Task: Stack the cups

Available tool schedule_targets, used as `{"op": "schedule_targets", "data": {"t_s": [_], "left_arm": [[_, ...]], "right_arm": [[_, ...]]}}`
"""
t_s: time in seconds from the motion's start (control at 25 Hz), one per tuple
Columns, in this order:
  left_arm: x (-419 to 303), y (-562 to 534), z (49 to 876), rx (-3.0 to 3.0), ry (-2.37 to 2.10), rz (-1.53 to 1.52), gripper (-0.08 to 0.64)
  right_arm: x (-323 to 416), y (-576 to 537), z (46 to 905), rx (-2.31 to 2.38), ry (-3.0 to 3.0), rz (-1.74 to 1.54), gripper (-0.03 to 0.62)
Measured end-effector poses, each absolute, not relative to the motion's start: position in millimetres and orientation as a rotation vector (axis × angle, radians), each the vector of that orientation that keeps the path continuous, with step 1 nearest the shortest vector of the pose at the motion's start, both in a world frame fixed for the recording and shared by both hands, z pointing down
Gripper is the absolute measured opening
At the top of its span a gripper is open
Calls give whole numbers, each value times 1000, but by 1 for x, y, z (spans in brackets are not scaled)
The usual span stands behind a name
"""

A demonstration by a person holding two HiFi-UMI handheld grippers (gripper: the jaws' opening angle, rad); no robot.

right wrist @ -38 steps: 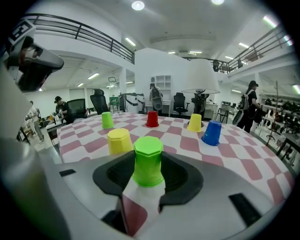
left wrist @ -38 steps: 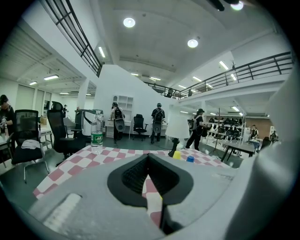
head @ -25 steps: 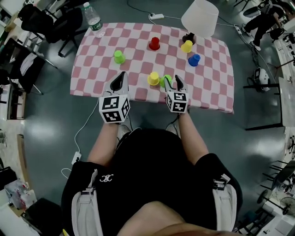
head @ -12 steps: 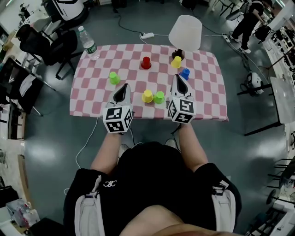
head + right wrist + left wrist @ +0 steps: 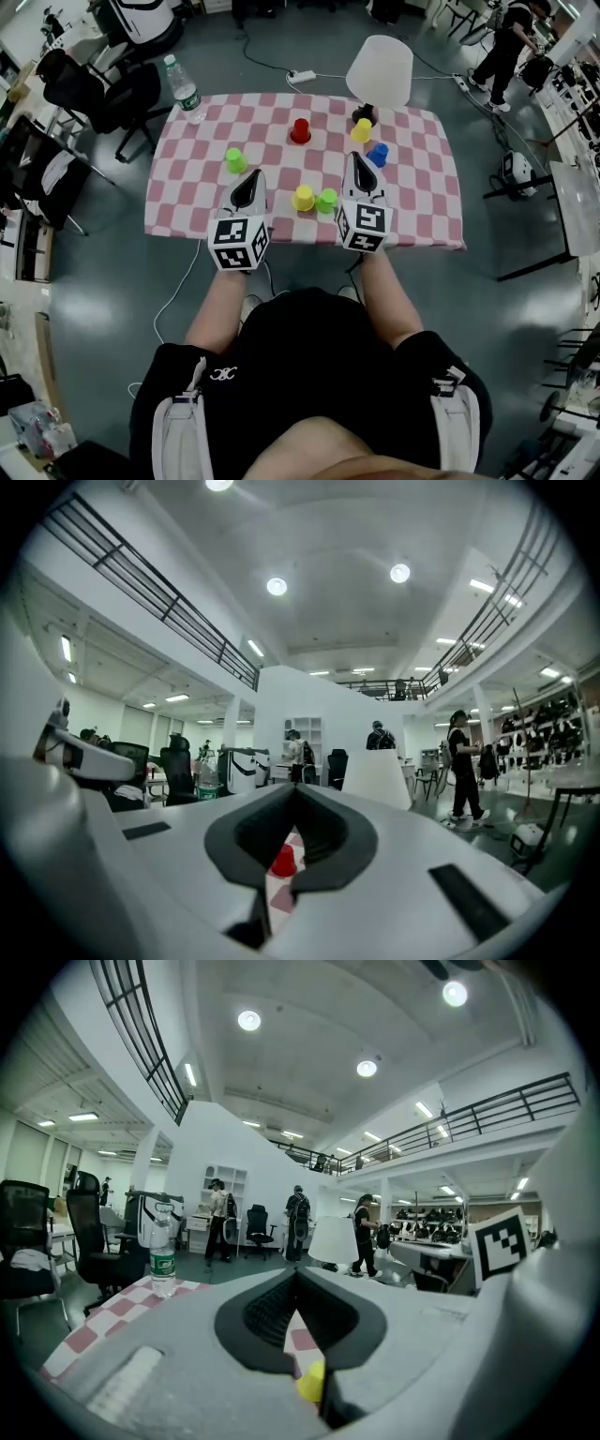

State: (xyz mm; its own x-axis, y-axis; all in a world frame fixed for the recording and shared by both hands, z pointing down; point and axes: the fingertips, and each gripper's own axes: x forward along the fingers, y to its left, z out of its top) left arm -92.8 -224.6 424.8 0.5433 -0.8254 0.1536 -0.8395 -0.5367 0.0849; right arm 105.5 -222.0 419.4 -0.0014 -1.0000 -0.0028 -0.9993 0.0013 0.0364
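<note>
Six small cups stand upside down on the pink checked table (image 5: 427, 202). A yellow cup (image 5: 303, 197) and a green cup (image 5: 326, 201) sit side by side near the front edge, between my two grippers. Another green cup (image 5: 234, 159) is at the left, a red cup (image 5: 301, 130) at the back, and a yellow cup (image 5: 362, 130) and a blue cup (image 5: 377, 154) at the back right. My left gripper (image 5: 253, 175) is shut and empty above the table. My right gripper (image 5: 356, 157) is also shut and empty, raised above the cloth. The red cup (image 5: 284, 862) shows below the right jaws.
A white lamp (image 5: 380, 70) stands at the table's back edge behind the yellow cup. A water bottle (image 5: 185, 89) stands on the back left corner. Chairs and cables lie on the floor around the table, and people stand at the far right.
My right gripper was low, open beside the front green cup; it has risen and shut with nothing in it. The green cup stays by the yellow one. My left gripper rose slightly.
</note>
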Motion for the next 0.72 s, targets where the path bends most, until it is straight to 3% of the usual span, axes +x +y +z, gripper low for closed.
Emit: {"op": "schedule_targets", "data": {"t_s": [0.72], "left_arm": [[-239, -210, 438, 2384, -1756, 139, 15]], "right_arm": [[-65, -264, 437, 1855, -2489, -23, 5]]}}
